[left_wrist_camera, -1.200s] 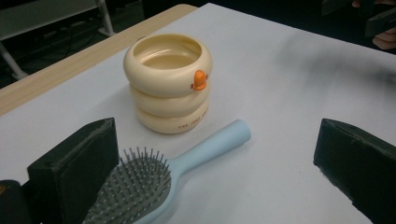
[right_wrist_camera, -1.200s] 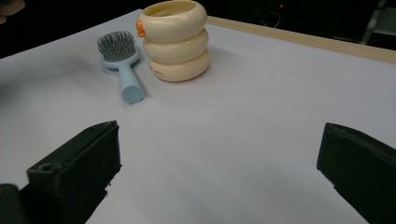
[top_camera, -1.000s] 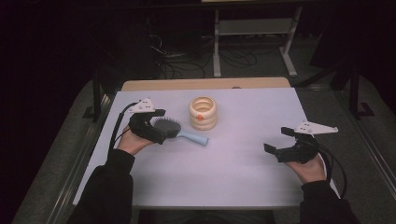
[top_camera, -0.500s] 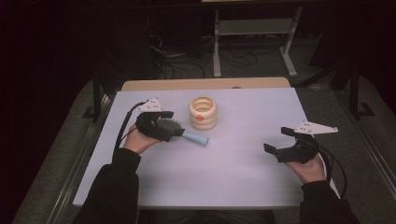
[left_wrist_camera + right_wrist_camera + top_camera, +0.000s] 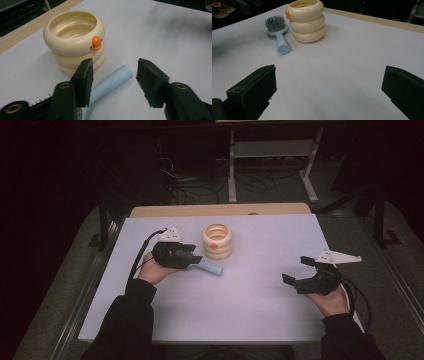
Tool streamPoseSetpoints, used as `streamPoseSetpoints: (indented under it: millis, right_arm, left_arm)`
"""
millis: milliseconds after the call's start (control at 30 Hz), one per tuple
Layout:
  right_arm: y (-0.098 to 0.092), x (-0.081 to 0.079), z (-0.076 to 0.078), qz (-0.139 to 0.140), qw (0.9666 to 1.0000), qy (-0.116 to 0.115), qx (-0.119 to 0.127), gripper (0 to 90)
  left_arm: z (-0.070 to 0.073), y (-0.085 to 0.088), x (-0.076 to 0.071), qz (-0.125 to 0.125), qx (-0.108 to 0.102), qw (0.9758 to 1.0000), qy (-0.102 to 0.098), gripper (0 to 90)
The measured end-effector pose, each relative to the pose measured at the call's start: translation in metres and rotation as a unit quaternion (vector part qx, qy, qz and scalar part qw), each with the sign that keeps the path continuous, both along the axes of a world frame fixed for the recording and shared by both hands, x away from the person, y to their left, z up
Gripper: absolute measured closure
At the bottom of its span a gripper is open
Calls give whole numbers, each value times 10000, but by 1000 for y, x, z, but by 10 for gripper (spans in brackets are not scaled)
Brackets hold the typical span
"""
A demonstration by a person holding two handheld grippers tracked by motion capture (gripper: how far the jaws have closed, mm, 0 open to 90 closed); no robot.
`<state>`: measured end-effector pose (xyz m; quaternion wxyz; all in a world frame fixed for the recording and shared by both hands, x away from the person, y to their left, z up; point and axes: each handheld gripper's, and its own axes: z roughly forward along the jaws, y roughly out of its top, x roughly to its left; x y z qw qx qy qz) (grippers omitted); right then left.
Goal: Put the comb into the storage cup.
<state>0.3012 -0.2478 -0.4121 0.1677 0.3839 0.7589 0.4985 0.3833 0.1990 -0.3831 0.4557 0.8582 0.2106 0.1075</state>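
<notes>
Both grippers are black-bodied. Left gripper point(image 5: 192, 261): white plate on top, black cable trailing. Right gripper point(image 5: 296, 270): pale three-cornered plate, black cable. Jaw pads black, ribbed; brass-coloured fasteners at jaw bases. Sleeves point(image 5: 125, 330) black.

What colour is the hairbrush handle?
Pale blue; the hairbrush shows best in the right gripper view, lying beside the cream cup.
</notes>
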Motion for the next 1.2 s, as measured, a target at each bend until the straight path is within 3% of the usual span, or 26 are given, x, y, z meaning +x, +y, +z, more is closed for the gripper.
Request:
streamPoseSetpoints:
  millis: [167, 433, 667, 1200]
  right_arm:
    - [0, 0, 0, 10, 10000, 5, -7, 0]
    - [0, -1, 0, 8, 10000, 6, 3, 0]
    - [0, -1, 0, 10, 10000, 8, -2, 0]
    - [0, -1, 0, 37, 10000, 22, -9, 0]
  left_arm:
    - [-2, -5, 0, 26, 113, 9999, -27, 634]
    - [-7, -16, -1, -200, 233, 9995, -90, 850]
    - [-12, -24, 1, -332, 252, 9991, -31, 899]
    - [-27, -42, 11, -457, 291, 9984, 147, 900]
